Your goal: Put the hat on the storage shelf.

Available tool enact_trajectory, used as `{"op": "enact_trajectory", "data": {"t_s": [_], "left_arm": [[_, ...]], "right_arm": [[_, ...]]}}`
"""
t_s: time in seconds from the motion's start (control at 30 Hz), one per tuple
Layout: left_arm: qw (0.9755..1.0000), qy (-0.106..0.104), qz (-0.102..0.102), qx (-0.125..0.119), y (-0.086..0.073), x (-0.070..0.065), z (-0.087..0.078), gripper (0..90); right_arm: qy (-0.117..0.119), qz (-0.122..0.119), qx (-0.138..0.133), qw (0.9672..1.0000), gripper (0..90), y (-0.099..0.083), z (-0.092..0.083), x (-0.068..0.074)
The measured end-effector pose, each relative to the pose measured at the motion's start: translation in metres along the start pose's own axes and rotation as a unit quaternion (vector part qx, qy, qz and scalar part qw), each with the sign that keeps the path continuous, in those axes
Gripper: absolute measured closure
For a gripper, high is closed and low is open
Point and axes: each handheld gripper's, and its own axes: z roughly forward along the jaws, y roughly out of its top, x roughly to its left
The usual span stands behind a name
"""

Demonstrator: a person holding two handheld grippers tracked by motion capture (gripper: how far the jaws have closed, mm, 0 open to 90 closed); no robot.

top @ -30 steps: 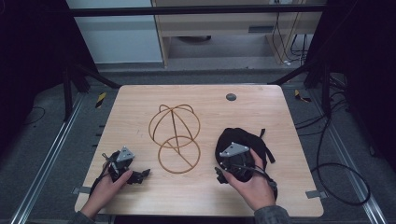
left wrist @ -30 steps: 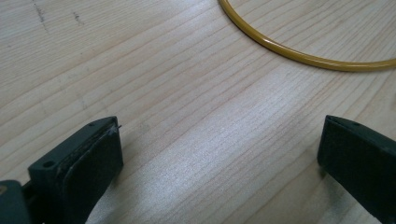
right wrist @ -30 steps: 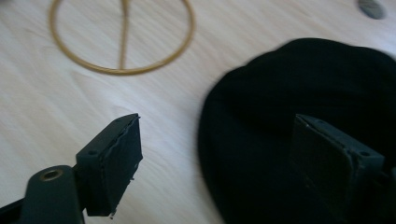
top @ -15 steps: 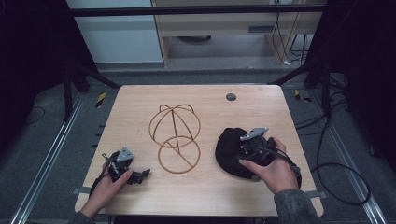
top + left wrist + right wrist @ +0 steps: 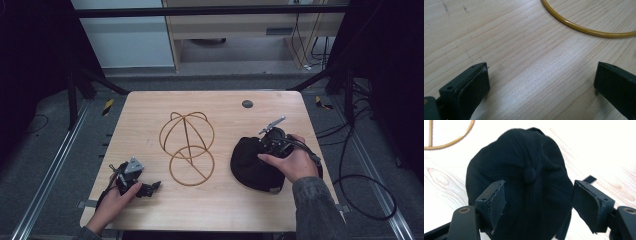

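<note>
While the right gripper (image 5: 537, 205) hovers over the black fabric cap (image 5: 255, 162) at four o'clock on the wooden tabletop (image 5: 220, 210), its fingers (image 5: 496, 202), just closing, straddle the crown untouching; the left gripper (image 5: 540, 85) gapes wide, holding nothing.

Dim high view w/ dark surroundings, right gripper view overexposed, tabletop (image 5: 599, 142) blown white, jaws slightly soft

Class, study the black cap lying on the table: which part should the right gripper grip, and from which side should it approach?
Probably the crown of the black cap, around its top button, approached from above. The cap lies crown-up on the table, and the soft domed cloth there can bunch between the pads. The right gripper already hangs over it, jaws open astride the crown and just closing.
</note>
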Motion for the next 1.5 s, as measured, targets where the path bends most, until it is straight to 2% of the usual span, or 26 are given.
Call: {"op": "enact_trajectory", "data": {"t_s": [0.17, 0.33, 0.43, 0.47, 0.53, 0.8, 1.13, 1.5], "left_arm": [[1.0000, 0.000, 0.000, 0.000, 0.000, 0.000, 0.000, 0.0], [1.0000, 0.000, -0.002, -0.002, 0.000, 0.000, 0.000, 0.0], [1.0000, 0.000, -0.001, -0.002, 0.000, 0.000, 0.000, 0.0], [1.0000, 0.000, -0.001, -0.002, 0.000, 0.000, 0.000, 0.0], [1.0000, 0.000, -0.001, -0.002, 0.000, 0.000, 0.000, 0.0], [1.0000, 0.000, -0.001, -0.002, 0.000, 0.000, 0.000, 0.0], [1.0000, -0.001, -0.001, -0.001, 0.000, 0.000, 0.000, 0.0], [1.0000, -0.001, 0.000, 0.000, 0.000, 0.000, 0.000, 0.0]], "right_arm": [[0.006, -0.006, 0.011, 0.9999, 28.7, 0.009, 0.007, 0.000], [0.020, -0.006, 0.026, 0.9994, 35.1, 0.016, 0.018, 0.000], [0.021, -0.009, 0.033, 0.9992, 37.1, 0.017, 0.022, 0.000], [0.022, -0.010, 0.037, 0.9990, 40.4, 0.017, 0.025, -0.001], [0.022, -0.011, 0.038, 0.9990, 42.2, 0.017, 0.025, -0.002], [0.030, -0.014, 0.043, 0.9985, 59.0, 0.018, 0.031, -0.006], [0.044, -0.018, 0.050, 0.9976, 72.3, 0.018, 0.036, -0.006], [0.055, -0.019, 0.047, 0.9972, 77.6, 0.015, 0.037, -0.008]]}}
